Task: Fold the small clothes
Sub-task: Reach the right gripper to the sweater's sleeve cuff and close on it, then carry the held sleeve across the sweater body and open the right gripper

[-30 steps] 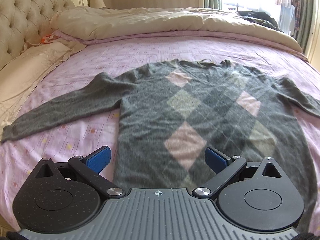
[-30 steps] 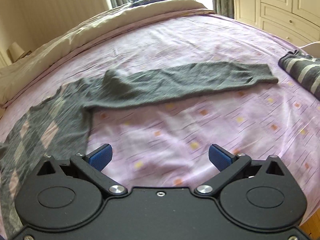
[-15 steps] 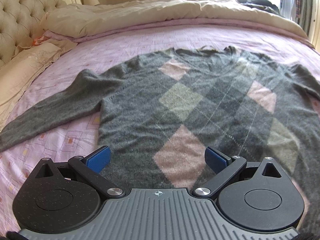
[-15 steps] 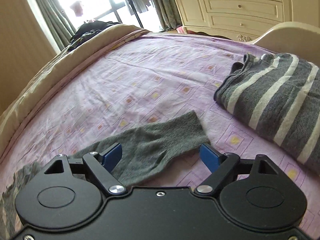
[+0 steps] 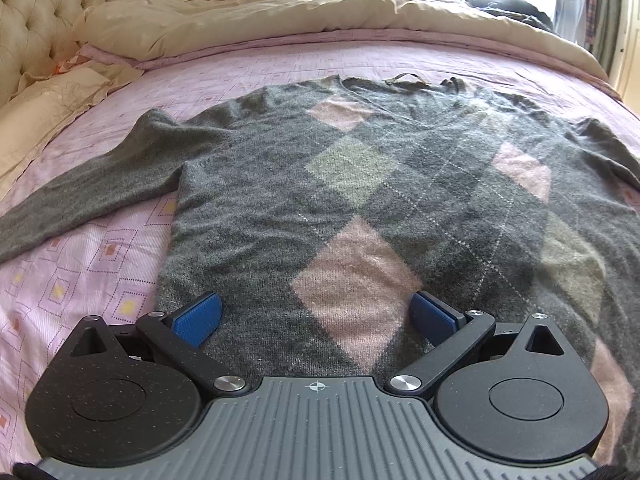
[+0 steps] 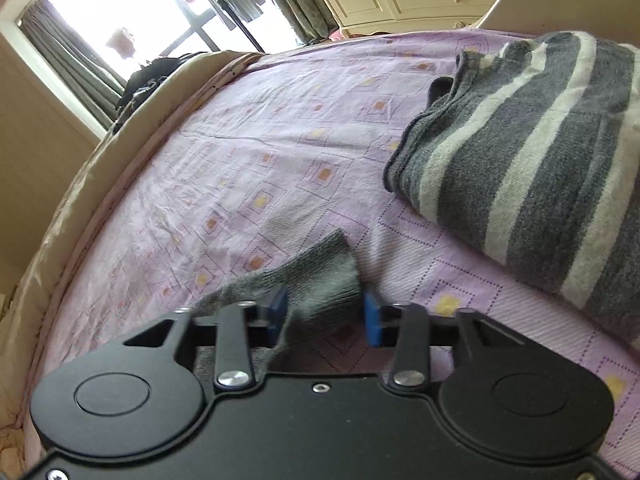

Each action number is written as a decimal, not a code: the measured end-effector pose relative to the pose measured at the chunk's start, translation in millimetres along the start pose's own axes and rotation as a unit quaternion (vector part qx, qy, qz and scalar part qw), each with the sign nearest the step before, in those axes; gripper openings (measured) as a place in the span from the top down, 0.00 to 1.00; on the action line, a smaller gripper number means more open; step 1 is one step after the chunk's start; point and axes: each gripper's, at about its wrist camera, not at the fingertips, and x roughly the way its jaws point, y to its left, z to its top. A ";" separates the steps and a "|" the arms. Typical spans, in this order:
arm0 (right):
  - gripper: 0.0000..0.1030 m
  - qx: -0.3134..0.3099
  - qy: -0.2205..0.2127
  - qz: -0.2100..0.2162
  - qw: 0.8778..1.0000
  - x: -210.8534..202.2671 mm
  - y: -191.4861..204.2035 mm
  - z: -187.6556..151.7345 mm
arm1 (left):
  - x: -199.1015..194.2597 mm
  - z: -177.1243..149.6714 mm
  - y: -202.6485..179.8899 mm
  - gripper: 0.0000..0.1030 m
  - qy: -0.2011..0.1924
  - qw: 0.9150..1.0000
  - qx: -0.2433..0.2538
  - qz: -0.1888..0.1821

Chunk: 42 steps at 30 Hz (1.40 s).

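Note:
A grey argyle sweater (image 5: 360,200) with pink and beige diamonds lies flat, front up, on the pink bedsheet (image 5: 80,264). Its left sleeve (image 5: 92,188) stretches out to the left. My left gripper (image 5: 316,314) is open and empty, low over the sweater's lower hem. In the right wrist view the cuff of the other sleeve (image 6: 320,276) lies between the blue pads of my right gripper (image 6: 324,314). The jaws are half closed around the cuff, with a gap still showing on each side.
A folded grey and white striped garment (image 6: 532,168) lies on the sheet to the right of the cuff. A beige duvet (image 5: 280,16) is bunched along the far side of the bed. Pillows (image 5: 44,108) and a tufted headboard (image 5: 40,12) are at left.
My right gripper moved along the sleeve to its cuff, dropped onto it and narrowed its jaws around it. My left gripper moved closer over the sweater's hem and stayed open.

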 end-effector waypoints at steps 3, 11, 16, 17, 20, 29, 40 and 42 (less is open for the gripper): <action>0.84 0.003 0.003 0.001 1.000 -1.5 2.8 1.8 | 0.8 0.0 -0.4 0.00 0.000 1.000 -0.003 -0.002; 0.85 -0.071 -0.035 0.061 0.995 -49.5 100.5 10.6 | 1.7 3.7 5.2 0.00 0.012 1.000 -0.006 -0.015; 0.85 -0.153 -0.049 0.155 0.975 -91.3 220.4 -0.2 | -9.8 3.2 18.0 0.02 0.015 0.999 -0.025 -0.037; 0.85 -0.166 -0.049 0.175 0.969 -97.4 244.8 -6.6 | -13.5 1.8 22.7 0.02 0.013 0.999 -0.032 -0.040; 0.85 -0.197 -0.037 0.238 0.950 -109.3 316.2 -34.6 | -24.0 -3.2 39.6 0.02 0.011 0.998 -0.050 -0.048; 0.85 -0.271 0.075 0.367 0.887 -76.9 479.4 -189.7 | -46.2 -9.9 99.4 0.02 -0.006 0.995 -0.090 -0.038; 0.73 -0.336 0.167 0.342 0.862 -19.3 516.6 -362.2 | -50.3 -18.0 139.1 0.02 -0.003 0.995 -0.101 -0.023; 0.52 -0.340 0.163 0.339 0.862 -16.6 513.3 -368.5 | -49.4 -18.1 142.9 0.02 -0.002 0.995 -0.099 -0.020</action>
